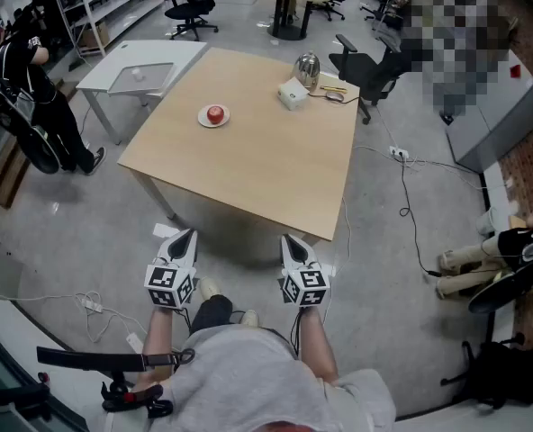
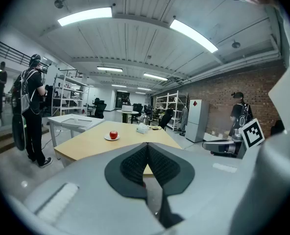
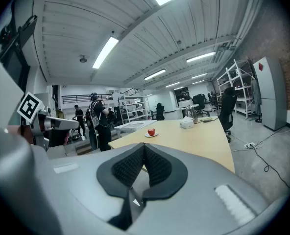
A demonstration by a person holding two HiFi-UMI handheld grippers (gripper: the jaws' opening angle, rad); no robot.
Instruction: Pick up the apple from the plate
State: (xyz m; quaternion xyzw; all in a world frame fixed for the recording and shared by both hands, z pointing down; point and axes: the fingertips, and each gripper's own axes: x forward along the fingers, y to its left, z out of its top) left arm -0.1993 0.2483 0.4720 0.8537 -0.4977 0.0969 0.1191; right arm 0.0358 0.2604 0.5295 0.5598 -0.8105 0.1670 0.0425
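Note:
A red apple (image 1: pixel 215 113) sits on a small white plate (image 1: pixel 203 121) on the far left part of a wooden table (image 1: pixel 248 160). It also shows far off as the apple (image 2: pixel 113 134) in the left gripper view and the apple (image 3: pixel 151 131) in the right gripper view. My left gripper (image 1: pixel 187 236) and right gripper (image 1: pixel 289 240) hang side by side before the table's near edge, well short of the plate. Both are shut with nothing between their pads. Seen from its own camera, the left gripper (image 2: pixel 147 145) has its pads meeting, and so does the right gripper (image 3: pixel 144 146).
A white tissue box (image 1: pixel 293 94), a metal kettle (image 1: pixel 307 67) and small items lie at the table's far right. A white side table (image 1: pixel 140 70) stands left of it, an office chair (image 1: pixel 370 70) to the right. A person (image 1: pixel 37 88) stands at far left. Cables (image 1: pixel 406 187) run over the floor.

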